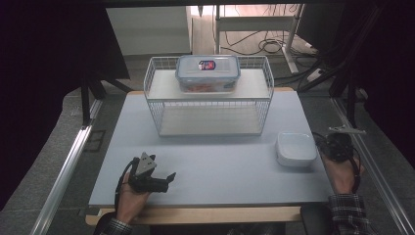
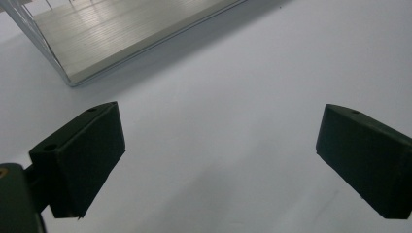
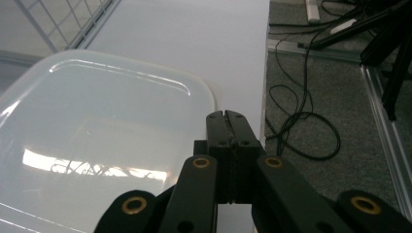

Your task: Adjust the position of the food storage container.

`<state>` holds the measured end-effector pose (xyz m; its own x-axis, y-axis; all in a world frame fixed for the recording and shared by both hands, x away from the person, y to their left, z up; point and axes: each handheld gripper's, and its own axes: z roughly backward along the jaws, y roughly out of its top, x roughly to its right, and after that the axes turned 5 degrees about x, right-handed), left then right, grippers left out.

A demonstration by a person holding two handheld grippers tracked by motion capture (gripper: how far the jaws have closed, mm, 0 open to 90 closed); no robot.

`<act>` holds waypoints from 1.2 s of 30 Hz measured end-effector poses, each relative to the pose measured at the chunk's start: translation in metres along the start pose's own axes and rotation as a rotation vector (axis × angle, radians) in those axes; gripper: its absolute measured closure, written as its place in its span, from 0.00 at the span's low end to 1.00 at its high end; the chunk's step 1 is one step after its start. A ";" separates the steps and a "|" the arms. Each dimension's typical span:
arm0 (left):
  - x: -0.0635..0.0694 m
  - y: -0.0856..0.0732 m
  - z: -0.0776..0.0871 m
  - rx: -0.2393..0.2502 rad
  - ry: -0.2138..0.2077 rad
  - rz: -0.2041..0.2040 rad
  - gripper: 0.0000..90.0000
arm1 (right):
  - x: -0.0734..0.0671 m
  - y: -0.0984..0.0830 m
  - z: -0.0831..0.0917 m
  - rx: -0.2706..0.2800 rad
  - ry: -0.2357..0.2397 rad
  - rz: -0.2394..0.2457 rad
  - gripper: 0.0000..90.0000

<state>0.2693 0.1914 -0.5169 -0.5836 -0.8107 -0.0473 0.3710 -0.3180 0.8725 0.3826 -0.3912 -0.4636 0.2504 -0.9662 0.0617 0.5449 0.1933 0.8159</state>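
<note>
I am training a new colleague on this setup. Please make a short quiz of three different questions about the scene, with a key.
1. True or false: the clear plastic lidded box stands on the top shelf of the white wire rack.
2. Which gripper has its jaws shut: A) left gripper, B) right gripper?
3. Fill in: the white square plastic container lies near the table's ____ edge, seen from the person's side.

Key: 1. True. 2. B; the left gripper's jaws stand wide apart over the bare white tabletop. 3. Right, beside the right gripper.

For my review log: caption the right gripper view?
Shut right gripper beside a white lidded container near the table edge.
</note>
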 end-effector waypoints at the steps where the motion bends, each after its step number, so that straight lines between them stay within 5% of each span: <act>1: 0.000 0.000 0.000 0.000 0.000 0.000 0.04 | 0.000 0.000 0.000 0.000 0.000 0.000 0.99; 9: 0.001 0.000 -0.001 -0.003 -0.001 -0.006 0.04 | -0.004 -0.003 -0.003 -0.009 0.048 -0.008 0.99; 36: 0.004 0.000 -0.003 -0.011 -0.008 -0.022 0.04 | -0.065 0.006 -0.019 -0.028 0.236 0.060 0.99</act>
<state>0.2694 0.1864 -0.5188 -0.5975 -0.7995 -0.0621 0.3662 -0.3409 0.8658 0.3848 -0.3239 -0.4738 0.4612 -0.8868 -0.0296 0.5449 0.2568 0.7982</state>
